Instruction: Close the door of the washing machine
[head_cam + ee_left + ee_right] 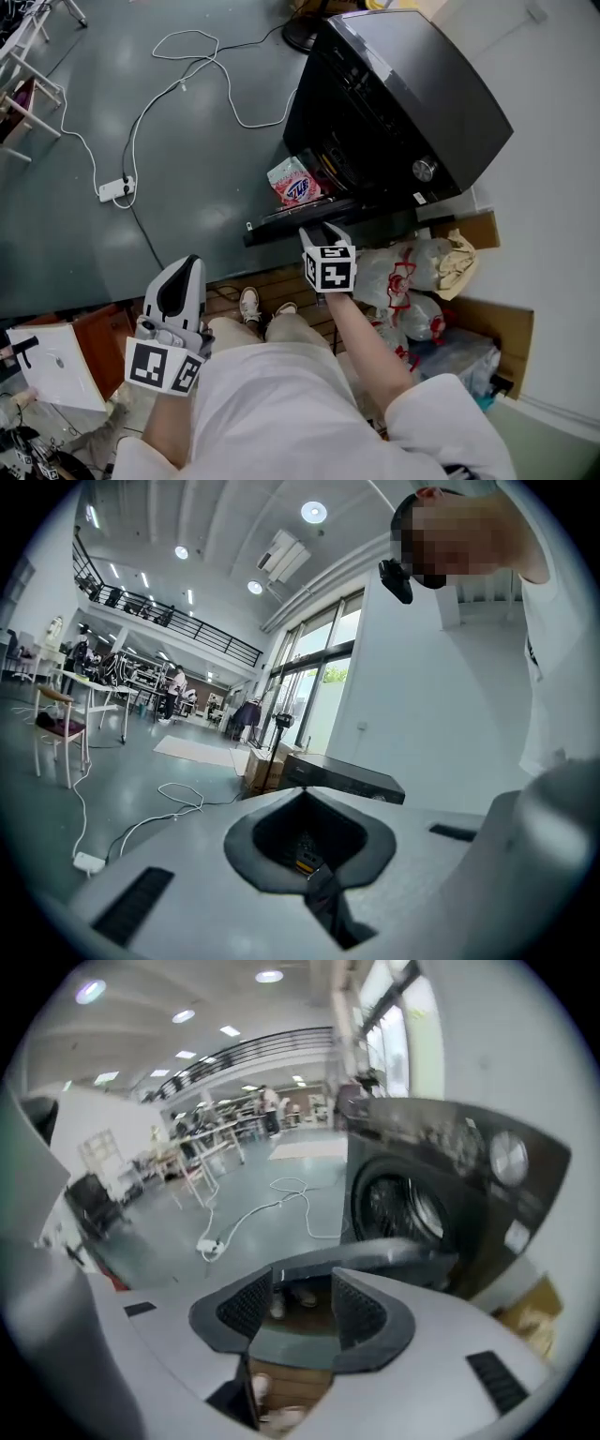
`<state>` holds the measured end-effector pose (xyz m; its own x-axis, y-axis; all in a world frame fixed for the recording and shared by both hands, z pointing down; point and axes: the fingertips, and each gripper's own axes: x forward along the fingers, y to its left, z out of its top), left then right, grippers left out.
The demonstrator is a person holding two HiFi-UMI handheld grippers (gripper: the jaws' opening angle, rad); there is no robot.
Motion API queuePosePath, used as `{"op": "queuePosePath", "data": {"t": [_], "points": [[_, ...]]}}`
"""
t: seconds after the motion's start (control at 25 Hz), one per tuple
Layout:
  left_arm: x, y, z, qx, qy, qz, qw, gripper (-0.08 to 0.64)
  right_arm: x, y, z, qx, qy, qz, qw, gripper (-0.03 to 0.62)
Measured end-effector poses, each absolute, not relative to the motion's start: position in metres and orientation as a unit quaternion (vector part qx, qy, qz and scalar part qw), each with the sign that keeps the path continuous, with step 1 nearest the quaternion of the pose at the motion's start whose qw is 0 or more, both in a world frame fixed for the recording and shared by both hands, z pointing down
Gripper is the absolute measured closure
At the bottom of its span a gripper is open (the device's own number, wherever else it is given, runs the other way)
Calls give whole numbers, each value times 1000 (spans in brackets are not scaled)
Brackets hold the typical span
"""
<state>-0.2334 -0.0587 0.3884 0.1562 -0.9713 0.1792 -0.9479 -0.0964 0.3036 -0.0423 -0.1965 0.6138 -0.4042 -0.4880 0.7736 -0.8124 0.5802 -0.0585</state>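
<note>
Head view looks steeply down on the washing machine; both gripper views face it, the right much nearer.

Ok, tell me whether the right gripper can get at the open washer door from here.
Probably yes. The right gripper hangs just short of the door, which stands swung open. Its jaws are apart and empty, and nothing lies between it and the door.

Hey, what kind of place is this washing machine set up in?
Probably a big open lab or workshop hall, not a home laundry. The washing machine stands on a bare grey floor near a power strip, and the left gripper view shows a railed mezzanine above work tables.
</note>
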Motion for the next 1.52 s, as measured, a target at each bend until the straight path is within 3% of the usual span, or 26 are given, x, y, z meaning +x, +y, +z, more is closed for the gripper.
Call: {"op": "queuePosePath", "data": {"t": [0.16, 0.24, 0.36, 0.92, 1.52], "points": [[-241, -60, 396, 734, -652, -33, 187, 555, -71, -221, 597, 322, -822, -64, 465, 371], [-244, -61, 399, 731, -654, -34, 191, 555, -75, -232, 625, 262, -806, -105, 520, 333], [-251, -61, 401, 725, -660, -32, 194, 555, -76, -253, 649, 222, -785, -139, 561, 331], [-274, -65, 443, 695, -682, -34, 227, 555, -100, -324, 647, 263, -787, -173, 531, 365], [-258, -106, 462, 720, -664, -9, 201, 555, -101, -377, 652, 286, -780, -228, 509, 360]]}}
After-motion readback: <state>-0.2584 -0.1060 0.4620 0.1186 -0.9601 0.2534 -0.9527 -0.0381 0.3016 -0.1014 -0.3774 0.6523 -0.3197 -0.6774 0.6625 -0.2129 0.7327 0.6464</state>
